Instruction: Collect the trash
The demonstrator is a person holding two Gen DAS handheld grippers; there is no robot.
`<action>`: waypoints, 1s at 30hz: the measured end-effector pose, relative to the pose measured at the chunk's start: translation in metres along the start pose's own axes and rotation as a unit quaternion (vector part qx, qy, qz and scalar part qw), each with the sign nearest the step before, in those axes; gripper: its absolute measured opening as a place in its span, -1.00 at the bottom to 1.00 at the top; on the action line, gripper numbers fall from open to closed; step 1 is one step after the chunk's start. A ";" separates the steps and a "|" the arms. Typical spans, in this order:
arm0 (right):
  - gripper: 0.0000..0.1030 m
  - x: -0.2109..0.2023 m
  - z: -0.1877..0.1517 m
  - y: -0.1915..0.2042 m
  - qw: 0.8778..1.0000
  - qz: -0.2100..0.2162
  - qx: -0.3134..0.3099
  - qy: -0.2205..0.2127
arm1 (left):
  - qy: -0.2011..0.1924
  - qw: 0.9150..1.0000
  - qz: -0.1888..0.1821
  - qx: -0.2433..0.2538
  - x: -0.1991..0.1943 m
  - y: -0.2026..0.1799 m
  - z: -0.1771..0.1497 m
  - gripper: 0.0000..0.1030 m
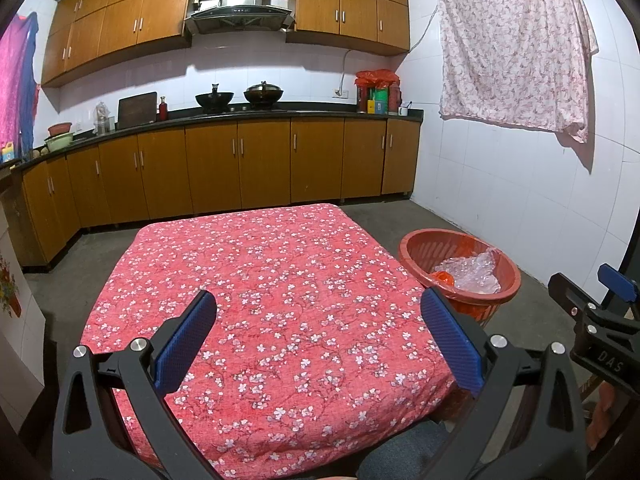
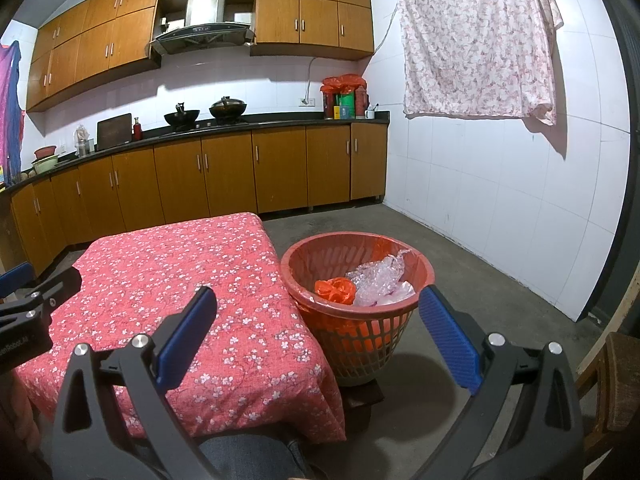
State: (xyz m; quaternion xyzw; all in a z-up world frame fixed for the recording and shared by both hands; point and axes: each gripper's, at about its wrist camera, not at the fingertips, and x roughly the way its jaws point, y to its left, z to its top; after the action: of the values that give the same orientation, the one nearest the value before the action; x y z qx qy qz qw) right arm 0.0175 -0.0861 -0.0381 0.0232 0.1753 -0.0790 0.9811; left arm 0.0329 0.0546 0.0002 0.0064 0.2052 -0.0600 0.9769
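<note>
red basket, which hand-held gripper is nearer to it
Right. The right hand-held gripper hangs open just before the red basket; the left hand-held gripper is open over the floral table, basket off to its right.

basket (image 2: 357, 312): red slatted plastic, upright on floor, just beside my table's right edge.
clear wrap (image 2: 380, 280): crumpled, inside basket, right side.
orange bag (image 2: 335, 290): scrunched, inside, touching wrap.

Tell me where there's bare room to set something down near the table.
The floral tablecloth is bare across its whole top. Concrete floor lies free between the red basket and the white tiled wall. The basket is crowded with clear plastic and an orange bag.
</note>
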 end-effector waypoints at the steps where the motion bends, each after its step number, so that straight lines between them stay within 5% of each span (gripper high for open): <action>1: 0.92 0.000 0.000 0.000 1.000 0.000 0.000 0.000 | 0.000 1.000 0.000 0.000 0.000 0.000 0.000 0.96; 30: 0.92 -0.003 -0.003 -0.002 1.000 -0.001 0.004 0.001 | 0.001 1.000 0.000 -0.001 -0.001 -0.002 0.000 0.96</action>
State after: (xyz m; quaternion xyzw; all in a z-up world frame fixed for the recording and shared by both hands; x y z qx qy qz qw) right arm 0.0131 -0.0875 -0.0400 0.0266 0.1762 -0.0809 0.9807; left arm 0.0317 0.0527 0.0003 0.0051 0.2064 -0.0598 0.9766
